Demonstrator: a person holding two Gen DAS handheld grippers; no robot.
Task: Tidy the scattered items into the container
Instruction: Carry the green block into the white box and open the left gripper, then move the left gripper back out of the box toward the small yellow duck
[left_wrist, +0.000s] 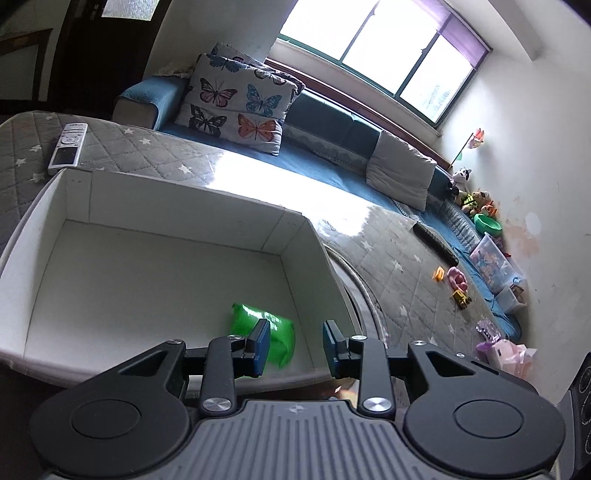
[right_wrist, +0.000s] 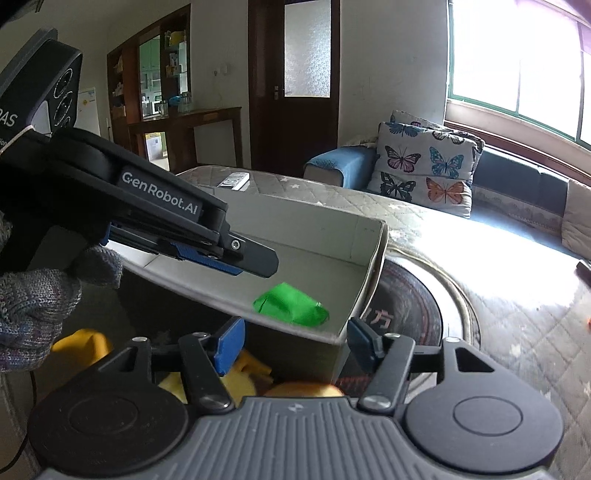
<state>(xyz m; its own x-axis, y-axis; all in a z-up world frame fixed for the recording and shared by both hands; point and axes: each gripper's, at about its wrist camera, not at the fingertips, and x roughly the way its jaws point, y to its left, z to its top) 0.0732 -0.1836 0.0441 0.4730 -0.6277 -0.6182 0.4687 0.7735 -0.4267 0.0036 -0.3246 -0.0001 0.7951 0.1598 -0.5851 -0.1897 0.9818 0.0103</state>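
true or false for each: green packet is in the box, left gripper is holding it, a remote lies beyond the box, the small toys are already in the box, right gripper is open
1. The green packet lies inside the white box. True.
2. The left gripper is holding the packet. False: its jaws stand open and empty above it.
3. A silver remote lies on the quilted table cover beyond the box. True.
4. The small toys are already in the box. False: they lie out on the table cover.
5. The right gripper is open. True.
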